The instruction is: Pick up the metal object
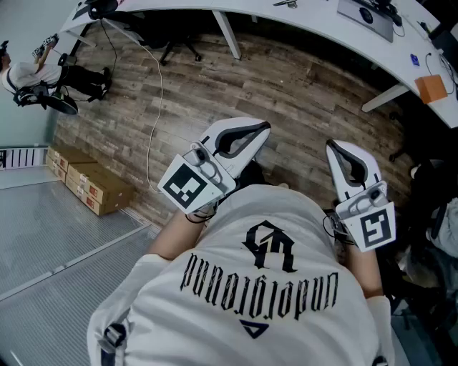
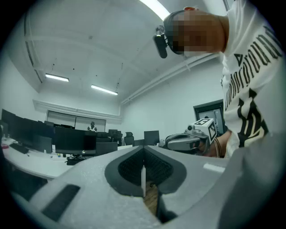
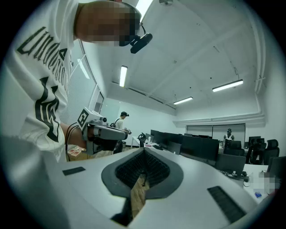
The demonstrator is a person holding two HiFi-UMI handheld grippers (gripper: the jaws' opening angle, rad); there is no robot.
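Overhead, in the head view, the left tool [image 1: 262, 130] and right tool [image 1: 334, 146] point out level over the wood floor [image 1: 300, 93]. No metal object shows there or on the curved white tabletop [image 1: 308, 28]. In the left gripper view the jaws are pressed together with nothing between them. In the right gripper view they are likewise closed and empty. Being metal, the object should be rigid and probably slick, but no grasp spot can be chosen yet.

Held side by side above the floor [image 1: 300, 93]: left gripper [image 1: 263, 129] and right gripper [image 1: 332, 146]. Far ahead, a long desk [image 1: 315, 21] along the floor's far edge. Boxes [image 1: 89, 186] by the floor's left edge.
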